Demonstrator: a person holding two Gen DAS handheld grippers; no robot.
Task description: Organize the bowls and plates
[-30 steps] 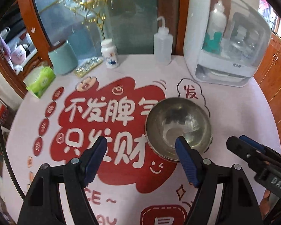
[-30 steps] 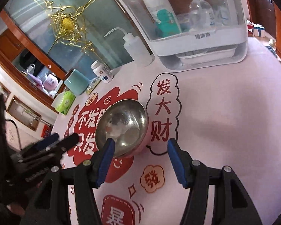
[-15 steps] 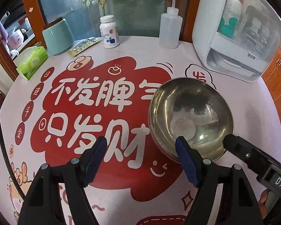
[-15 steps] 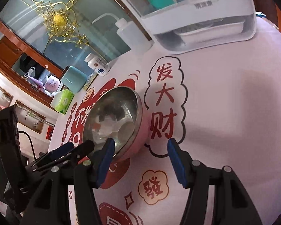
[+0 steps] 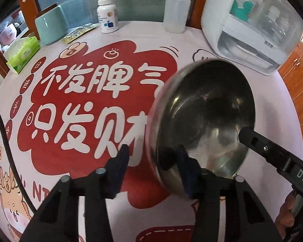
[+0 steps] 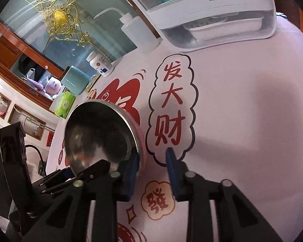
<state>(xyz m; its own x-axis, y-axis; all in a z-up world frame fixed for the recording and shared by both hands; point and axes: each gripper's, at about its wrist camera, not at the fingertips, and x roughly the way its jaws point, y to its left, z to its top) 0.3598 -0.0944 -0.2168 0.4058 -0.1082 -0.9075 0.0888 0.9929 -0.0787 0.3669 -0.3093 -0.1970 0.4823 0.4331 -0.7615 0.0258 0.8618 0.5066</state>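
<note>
A steel bowl (image 5: pixel 202 111) with a pink outer wall sits on the printed tablecloth (image 5: pixel 91 100) and looks blurred and tipped. My left gripper (image 5: pixel 153 161) straddles its near-left rim. One blue pad is inside the bowl and the other stands outside, a gap away from the wall, as the jaws are closing. My right gripper (image 6: pixel 151 167) straddles the bowl (image 6: pixel 99 129) at its right rim, also closing. Its left pad is inside and its right pad stands clear of the pink wall. The right gripper's black finger (image 5: pixel 272 151) shows at the bowl's right edge.
A white dish cabinet (image 5: pixel 248 26) stands at the back right. A squeeze bottle (image 5: pixel 175 12), a pill bottle (image 5: pixel 108 16), a green canister (image 5: pixel 51 26), a blister pack (image 5: pixel 78 33) and a tissue pack (image 5: pixel 22 54) line the far edge. A hand (image 5: pixel 286 217) holds the right gripper.
Both grippers came down onto the bowl and their jaws narrowed. The rim now lies between each pair of pads, and the bowl looks tipped and blurred.
</note>
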